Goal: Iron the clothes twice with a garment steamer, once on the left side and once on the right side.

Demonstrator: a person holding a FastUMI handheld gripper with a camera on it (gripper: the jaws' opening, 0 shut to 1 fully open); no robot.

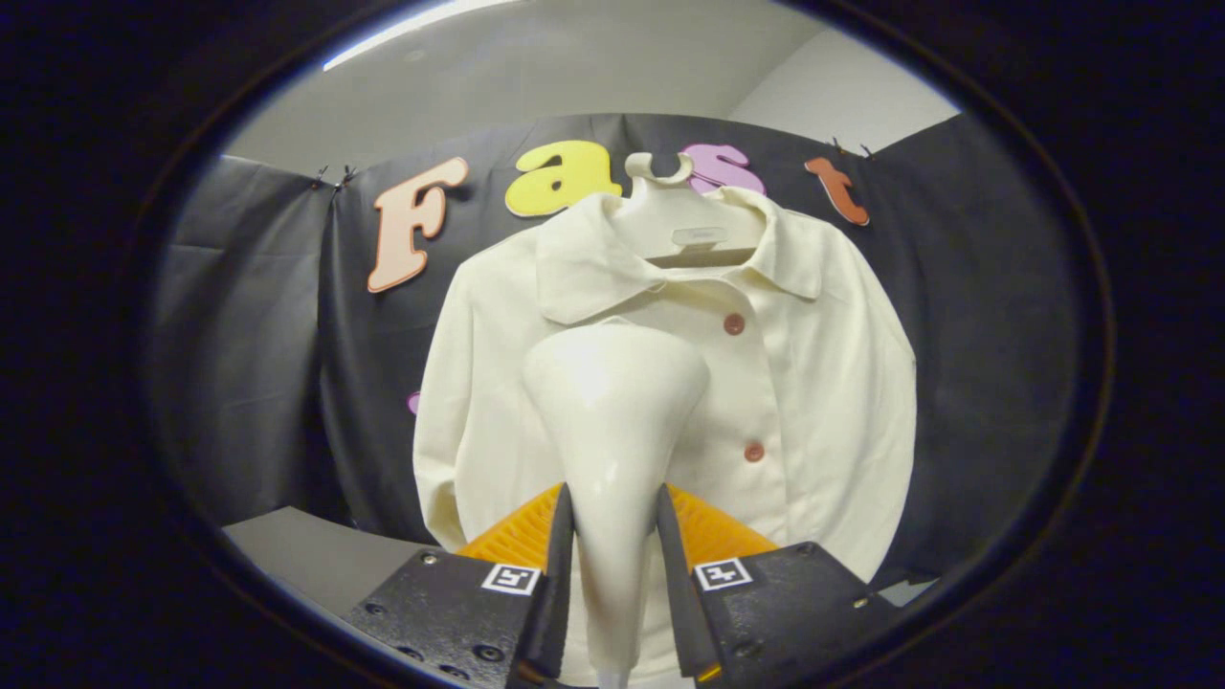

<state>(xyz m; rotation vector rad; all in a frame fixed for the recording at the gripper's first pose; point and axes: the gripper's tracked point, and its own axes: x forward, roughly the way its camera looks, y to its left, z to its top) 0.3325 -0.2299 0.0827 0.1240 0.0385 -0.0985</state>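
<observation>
The gripper clamps the steamer just before the hanging shirt.

carrier: cream hanger against the black cloth wall | on it: cream buttoned shirt, hanging | grey tabletop below the shirt's sleeve | gripper fingers clamp the garment steamer before the shirt

Lighting is even and moderately bright; a strip of glare crosses the upper left of the frame; a soft highlight sits on the glossy steamer; the fisheye bends the edges; the gripper, pressed on the steamer, looks slightly soft.
</observation>
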